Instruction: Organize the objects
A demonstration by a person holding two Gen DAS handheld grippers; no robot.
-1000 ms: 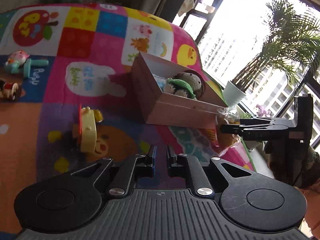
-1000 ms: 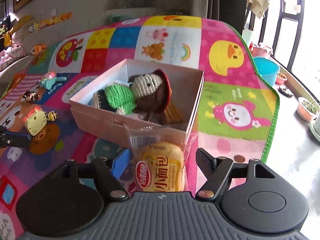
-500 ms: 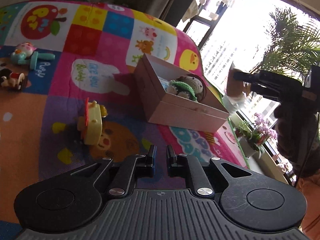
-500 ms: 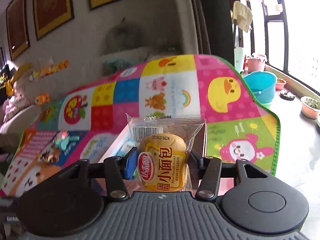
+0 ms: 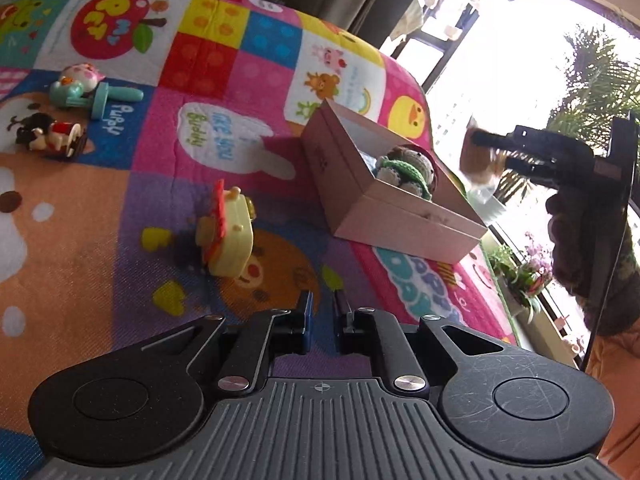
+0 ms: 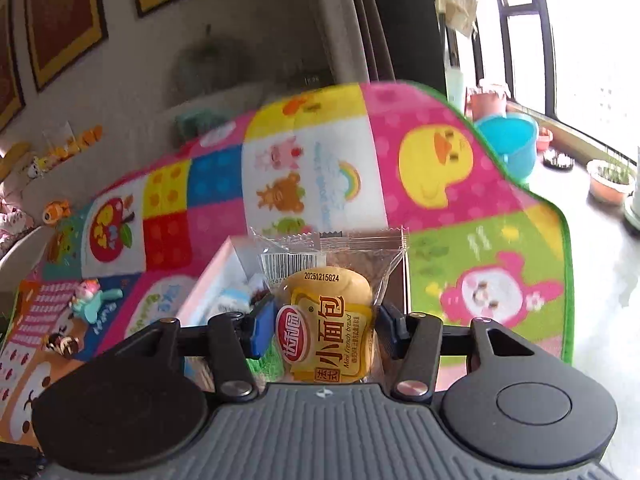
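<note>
A right gripper [image 6: 325,330] is clamped on a small packaged bread roll [image 6: 329,332], a yellow bun in a clear crinkly wrapper with a red logo. It holds the packet in the air above the near end of an open cardboard box [image 5: 394,216] that sits on a bright patchwork play mat [image 5: 224,60].

The grip looks to be mostly on the soft bun and loose film, so the packet could slip or twist between the fingers if it is squeezed unevenly. Squeezing harder would likely crush the bread. If it is let go too near the box edge, the packet could catch on the rim and tip out onto the mat.

The box already holds a crocheted doll [image 5: 408,168] with a green knitted body and brown head, which fills much of the far end, plus something pale blue beneath it that is too hidden to name. Free room looks limited, so the bread may land on top of the doll.

The left gripper [image 5: 322,316] hovers low over the mat with its fingers nearly together and nothing between them. Loose on the mat are a yellow toy [image 5: 228,236] near the box, and well apart from it a teal toy [image 5: 86,90] and a small dark figure [image 5: 48,136].
</note>
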